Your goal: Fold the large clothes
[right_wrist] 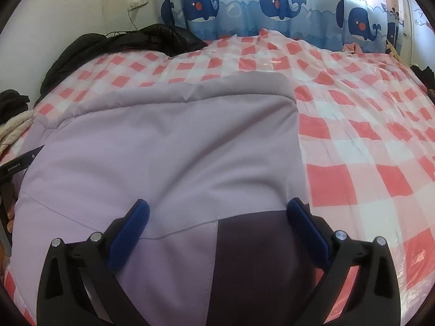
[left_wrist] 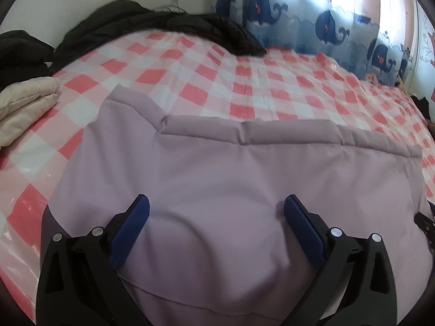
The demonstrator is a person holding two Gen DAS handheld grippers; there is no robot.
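Note:
A lilac padded jacket lies folded on the pink-and-white checked bed cover; it also shows in the right wrist view, with a dark purple panel at its near right edge. My left gripper is open just above the jacket's near part, holding nothing. My right gripper is open over the jacket's near right edge, straddling the seam between lilac and dark purple, holding nothing. The left gripper's body shows at the left edge of the right wrist view.
A black jacket lies heaped at the far left of the bed, also in the right wrist view. A folded beige padded garment sits at the left edge. Whale-print curtains hang behind the bed. Checked cover stretches to the right.

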